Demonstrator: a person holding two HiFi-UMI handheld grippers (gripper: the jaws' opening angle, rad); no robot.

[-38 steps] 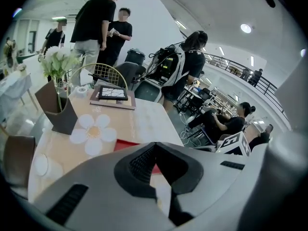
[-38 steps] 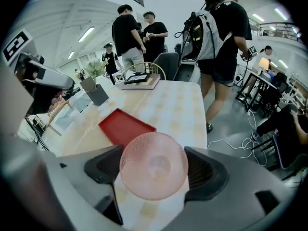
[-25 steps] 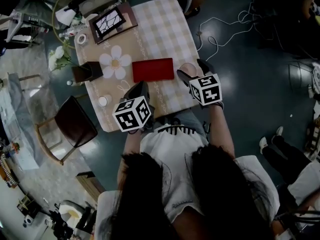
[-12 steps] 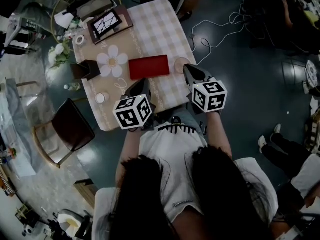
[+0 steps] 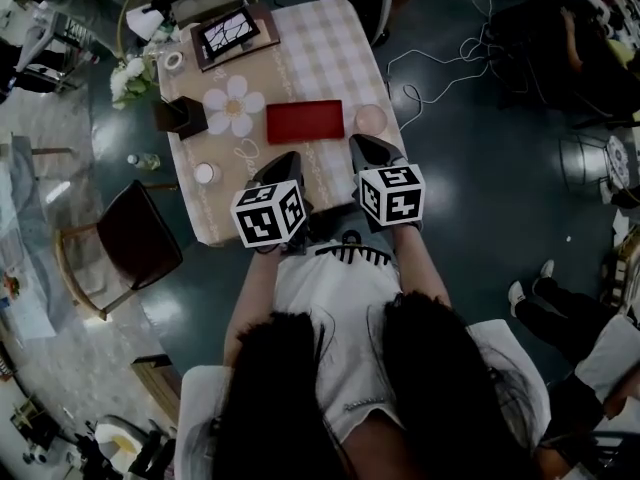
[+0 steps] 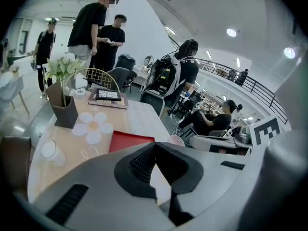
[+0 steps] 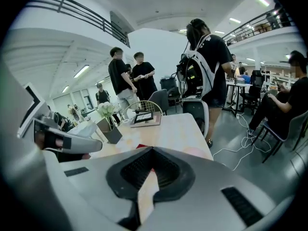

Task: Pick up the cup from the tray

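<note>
A: Layout?

B: Counter point(image 5: 330, 58) with a checked cloth, long side running away from the person. Framed picture point(image 5: 228, 30) at the far end, flower-shaped mat point(image 5: 232, 108) on the left half. Red tray point(image 5: 305, 121) lies flat mid-counter, just right of the mat.

A: Grippers?

B: Both are over the near edge. Left gripper point(image 5: 283, 165) sits just in front of the tray's near left corner. Right gripper point(image 5: 368, 151) is off the tray's right end. Marker cubes face up.

A: Jaws?

B: Left: together, nothing between them. Right: together as well, pads meeting at the tip, empty.

A: Cup?

B: Pink cup point(image 5: 370, 118) stands upright on the cloth, just beside the tray's right end and not on the tray. It is near the counter's right edge. The right jaws point at it from close by, and I can't tell contact. A white cup point(image 5: 204, 173) sits well apart at the left edge.
</note>
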